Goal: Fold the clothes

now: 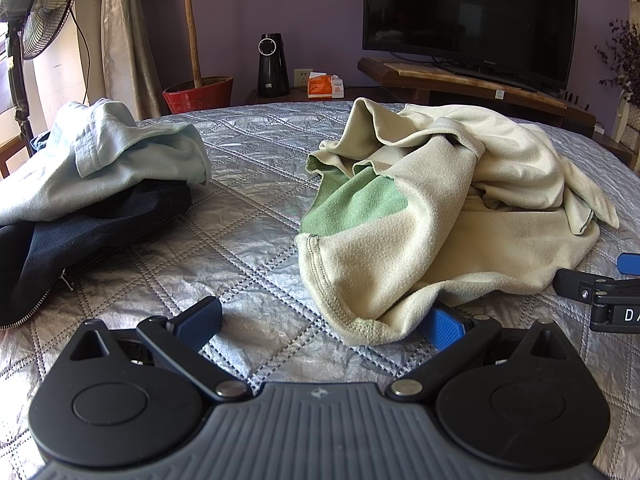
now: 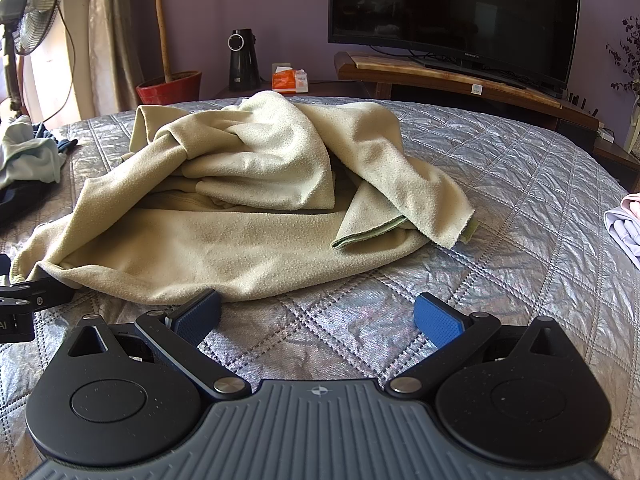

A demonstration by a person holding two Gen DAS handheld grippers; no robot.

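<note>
A crumpled pale cream fleece garment (image 1: pixel 460 200) with a green inner patch (image 1: pixel 352 204) lies on the silver quilted bed (image 1: pixel 256 184). My left gripper (image 1: pixel 320 322) stands open at its near hem, and the hem corner drapes over the right blue pad (image 1: pixel 442 326). In the right wrist view the same garment (image 2: pixel 240 208) spreads ahead. My right gripper (image 2: pixel 318 314) is open just short of its near edge, nothing between the fingers. Each gripper shows at the edge of the other's view: the right one (image 1: pixel 600 292) and the left one (image 2: pixel 24 300).
A pale blue garment (image 1: pixel 120 152) sits on a dark navy zipped one (image 1: pixel 80 224) at the bed's left. Folded pale clothing (image 2: pixel 626 220) lies at the right edge. Beyond the bed stand a fan (image 1: pixel 36 12), a potted plant (image 1: pixel 198 92), a black speaker (image 1: pixel 272 64) and a TV (image 1: pixel 468 12).
</note>
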